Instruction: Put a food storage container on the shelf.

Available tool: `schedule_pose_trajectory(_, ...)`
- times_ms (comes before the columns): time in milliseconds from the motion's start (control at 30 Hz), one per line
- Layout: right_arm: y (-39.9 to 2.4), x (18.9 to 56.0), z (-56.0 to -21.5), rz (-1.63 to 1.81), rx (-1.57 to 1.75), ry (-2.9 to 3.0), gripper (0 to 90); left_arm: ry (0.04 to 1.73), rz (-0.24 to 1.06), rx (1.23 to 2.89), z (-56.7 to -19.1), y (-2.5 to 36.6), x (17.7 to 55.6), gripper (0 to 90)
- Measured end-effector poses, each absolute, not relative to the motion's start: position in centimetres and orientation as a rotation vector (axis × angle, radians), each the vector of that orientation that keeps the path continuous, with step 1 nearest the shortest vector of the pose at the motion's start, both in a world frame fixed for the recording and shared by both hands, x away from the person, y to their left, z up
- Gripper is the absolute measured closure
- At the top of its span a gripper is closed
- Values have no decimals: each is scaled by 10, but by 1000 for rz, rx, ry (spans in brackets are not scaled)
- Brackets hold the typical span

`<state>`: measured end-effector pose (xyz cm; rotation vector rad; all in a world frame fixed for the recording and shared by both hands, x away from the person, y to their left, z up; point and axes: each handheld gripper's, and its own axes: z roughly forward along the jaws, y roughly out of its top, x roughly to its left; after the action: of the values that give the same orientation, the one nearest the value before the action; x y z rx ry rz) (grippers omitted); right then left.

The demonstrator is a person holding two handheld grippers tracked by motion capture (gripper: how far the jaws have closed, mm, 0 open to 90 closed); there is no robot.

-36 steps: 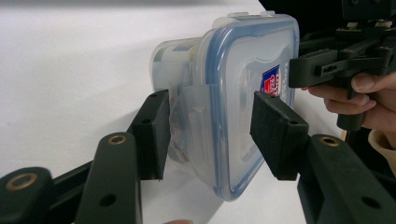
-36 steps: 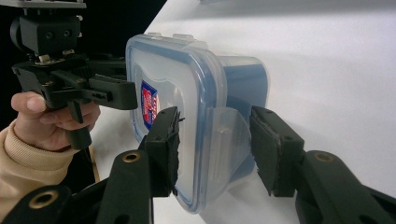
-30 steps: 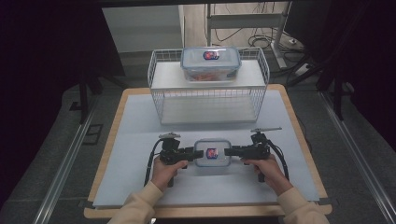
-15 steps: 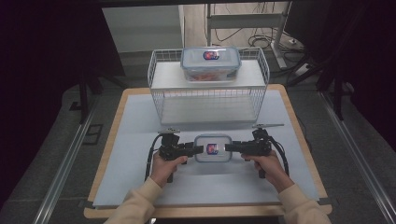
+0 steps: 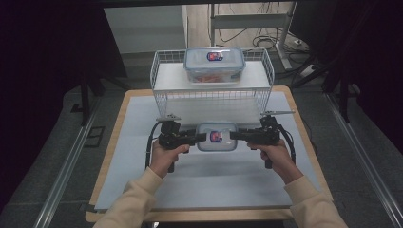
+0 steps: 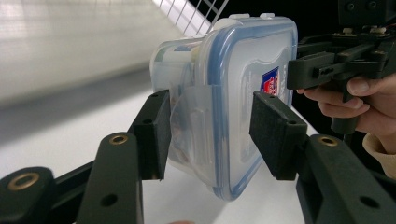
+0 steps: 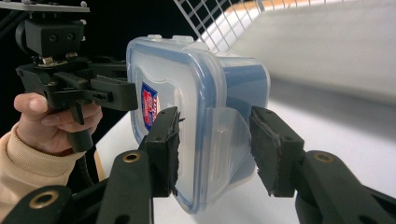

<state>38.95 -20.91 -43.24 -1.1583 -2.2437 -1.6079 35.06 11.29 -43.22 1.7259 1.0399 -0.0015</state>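
1. Left gripper [image 5: 196, 138]: jaws clamped on the container's left end flap.
2. Right gripper [image 5: 236, 135]: jaws clamped on its right end.
3. Container [image 5: 216, 136]: blue-rimmed, clear-lidded, held between both grippers, above the table [image 5: 214, 183].

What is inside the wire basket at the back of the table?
Inside the wire basket sits a lidded clear container on a white floor panel, with something orange showing through its wall. The lid hides the rest of its contents.
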Motion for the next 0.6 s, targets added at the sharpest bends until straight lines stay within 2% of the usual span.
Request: schedule_pose_trajectory(600,-201,416,-344,-1741,-1083,-2312,536,946,106,1713,-345,122,380,497)
